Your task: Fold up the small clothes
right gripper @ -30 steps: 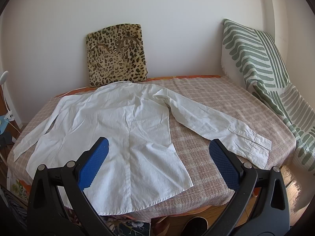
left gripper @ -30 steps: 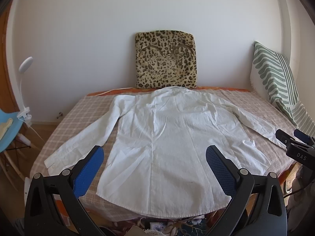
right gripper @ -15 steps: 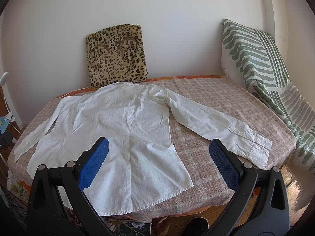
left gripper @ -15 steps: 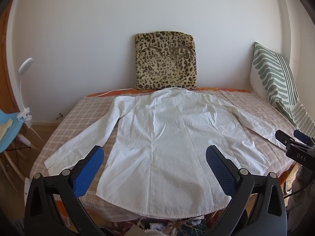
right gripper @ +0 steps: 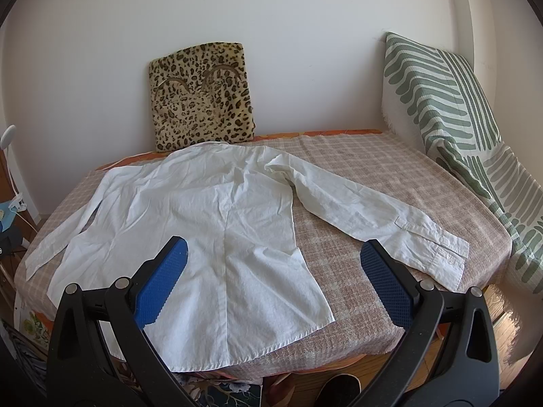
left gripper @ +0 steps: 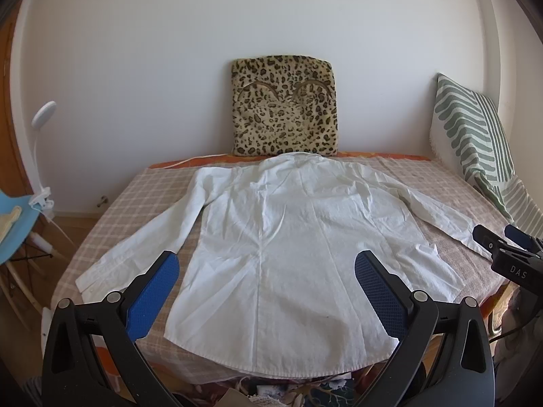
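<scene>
From the left wrist, my left gripper (left gripper: pixel 266 271) hangs wide open and level over the near hem of the white shirt (left gripper: pixel 298 247), which lies flat, back up, collar far, on the checked cloth (left gripper: pixel 146 196). From the right wrist, my right gripper (right gripper: pixel 273 261) is spread too, holding nothing, above the shirt's right edge; its right sleeve (right gripper: pixel 373 210) runs near-right; a leopard cushion (right gripper: pixel 202 96) leans on the wall
</scene>
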The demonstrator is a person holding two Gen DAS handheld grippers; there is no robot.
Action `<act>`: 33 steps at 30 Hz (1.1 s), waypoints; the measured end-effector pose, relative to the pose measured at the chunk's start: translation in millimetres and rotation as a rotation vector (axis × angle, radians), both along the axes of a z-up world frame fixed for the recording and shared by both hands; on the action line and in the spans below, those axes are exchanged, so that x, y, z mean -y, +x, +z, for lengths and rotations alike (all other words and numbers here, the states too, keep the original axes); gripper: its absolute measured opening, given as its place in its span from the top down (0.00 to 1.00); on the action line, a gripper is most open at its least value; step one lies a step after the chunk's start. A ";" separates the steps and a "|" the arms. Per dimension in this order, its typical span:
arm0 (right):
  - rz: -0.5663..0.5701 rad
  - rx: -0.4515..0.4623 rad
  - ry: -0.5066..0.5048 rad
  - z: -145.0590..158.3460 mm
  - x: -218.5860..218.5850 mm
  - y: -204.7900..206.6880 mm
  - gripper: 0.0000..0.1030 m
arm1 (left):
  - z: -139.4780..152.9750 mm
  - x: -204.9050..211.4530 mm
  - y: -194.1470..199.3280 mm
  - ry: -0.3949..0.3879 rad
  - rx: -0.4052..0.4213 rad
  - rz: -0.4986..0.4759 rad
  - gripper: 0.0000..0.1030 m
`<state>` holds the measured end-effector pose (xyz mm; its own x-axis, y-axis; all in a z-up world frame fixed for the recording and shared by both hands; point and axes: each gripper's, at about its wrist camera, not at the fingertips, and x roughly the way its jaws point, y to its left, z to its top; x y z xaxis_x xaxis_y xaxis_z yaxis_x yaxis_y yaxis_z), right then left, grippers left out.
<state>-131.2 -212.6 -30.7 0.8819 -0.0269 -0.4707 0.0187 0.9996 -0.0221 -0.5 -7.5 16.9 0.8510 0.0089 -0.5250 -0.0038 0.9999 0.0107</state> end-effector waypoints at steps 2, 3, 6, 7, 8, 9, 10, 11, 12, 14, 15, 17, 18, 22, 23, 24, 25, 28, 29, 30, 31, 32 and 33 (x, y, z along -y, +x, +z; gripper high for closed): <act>0.001 0.001 0.000 -0.2 -0.1 -0.3 0.00 | 0.0 0.2 -0.1 0.000 0.000 -0.001 0.00; 0.000 0.003 0.000 -1.2 -0.1 -0.3 0.00 | 0.1 0.9 -0.3 0.000 0.001 -0.002 0.00; -0.001 0.002 0.001 -1.2 0.0 -0.3 0.00 | 0.2 0.6 -0.2 -0.001 0.001 -0.001 0.00; -0.001 0.002 0.002 -0.3 0.3 -0.3 0.00 | 0.7 1.1 -0.2 -0.001 0.002 -0.002 0.00; 0.000 0.002 0.002 -1.1 -0.1 -0.3 0.00 | 1.1 1.6 0.1 -0.001 0.002 -0.002 0.00; -0.001 0.003 0.001 -1.1 -0.2 -0.3 0.00 | 1.4 2.2 0.5 0.000 0.002 -0.002 0.00; -0.001 0.003 0.001 -0.6 -0.1 -0.3 0.00 | 0.9 1.5 -0.1 -0.001 0.002 -0.002 0.00; 0.000 0.003 0.002 -0.9 -0.1 -0.3 0.00 | 1.1 1.6 0.0 -0.002 0.002 -0.002 0.00; 0.000 0.003 0.002 -0.8 -0.1 -0.3 0.00 | 0.8 1.5 -0.2 -0.002 0.002 -0.003 0.00; 0.000 0.003 0.002 -0.7 -0.2 -0.3 0.00 | 1.0 1.9 0.0 0.000 0.003 -0.002 0.00; 0.000 0.003 0.002 -0.6 -0.2 -0.3 0.00 | 0.8 1.3 0.0 -0.002 0.002 -0.003 0.00; 0.000 0.003 0.003 -0.6 -0.3 -0.3 0.00 | 0.9 1.6 -0.1 -0.002 0.002 -0.003 0.00; 0.000 0.003 0.002 -0.6 -0.4 -0.3 0.00 | 0.7 1.5 -0.3 -0.002 0.003 -0.002 0.00; -0.001 0.002 0.003 0.3 -0.1 -0.1 0.00 | 1.1 1.9 0.1 -0.003 0.003 -0.002 0.00; 0.000 0.003 0.003 -0.6 -0.5 -0.3 0.00 | 1.5 2.3 0.5 -0.004 0.003 -0.002 0.00; 0.000 0.003 0.003 -0.6 -0.5 -0.3 0.00 | 1.1 2.2 -0.1 -0.002 0.003 -0.002 0.00; 0.000 0.003 0.003 -0.6 -0.5 -0.3 0.00 | 1.4 2.7 0.3 -0.002 0.003 -0.001 0.00; 0.001 0.002 0.003 -0.1 -0.5 0.1 0.00 | 0.8 2.0 -0.2 -0.001 0.003 -0.002 0.00; 0.000 0.003 0.003 -1.0 -0.9 0.1 0.00 | 0.7 1.9 -0.3 -0.001 0.003 -0.003 0.00; 0.000 0.003 0.003 -1.1 -0.9 0.2 0.00 | 0.6 1.9 -0.4 -0.002 0.004 -0.002 0.00; 0.000 0.003 0.003 -0.8 -0.8 0.3 0.00 | 0.5 1.9 -0.4 -0.002 0.004 -0.002 0.00; 0.001 0.003 0.004 -1.3 -1.1 0.4 0.00 | 0.5 1.9 -0.5 -0.002 0.004 -0.002 0.00; 0.000 0.003 0.003 -1.4 -1.2 0.5 0.00 | 0.4 1.8 -0.5 -0.002 0.003 -0.002 0.00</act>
